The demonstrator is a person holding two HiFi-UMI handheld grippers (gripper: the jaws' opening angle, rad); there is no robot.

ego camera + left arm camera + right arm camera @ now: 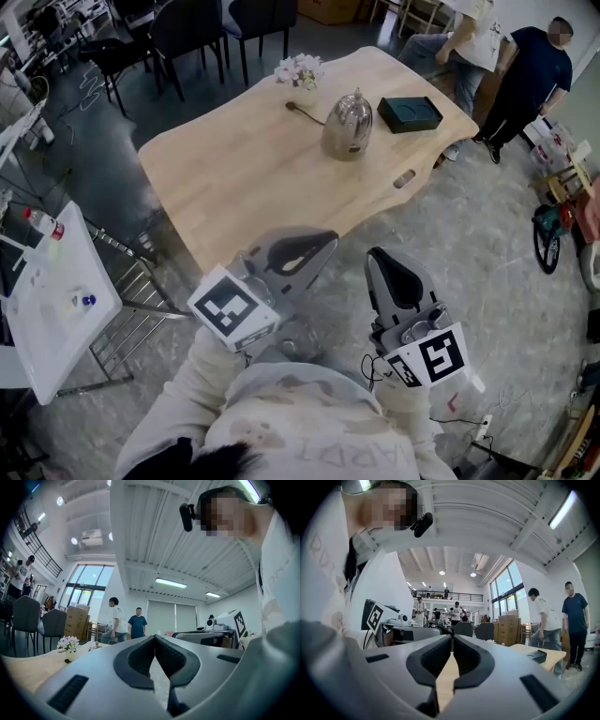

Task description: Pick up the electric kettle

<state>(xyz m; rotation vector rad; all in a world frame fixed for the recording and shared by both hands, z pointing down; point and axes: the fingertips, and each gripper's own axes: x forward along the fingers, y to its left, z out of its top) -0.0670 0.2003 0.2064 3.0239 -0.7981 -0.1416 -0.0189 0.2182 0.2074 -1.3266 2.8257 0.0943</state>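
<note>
1. While the electric kettle (347, 125) stands untouched on the far part of the table (234, 178), the left gripper (317, 244) and the right gripper (379, 255) are held well apart from it, by the near edge.
2. Both pairs of jaws are pressed together; nothing is held.
3. Jaws should be spread before the kettle is reached, and the approach kept level.

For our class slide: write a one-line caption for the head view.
Left claw and right claw, both shut, near a wooden table bearing a kettle, dark box and flowers.
</note>
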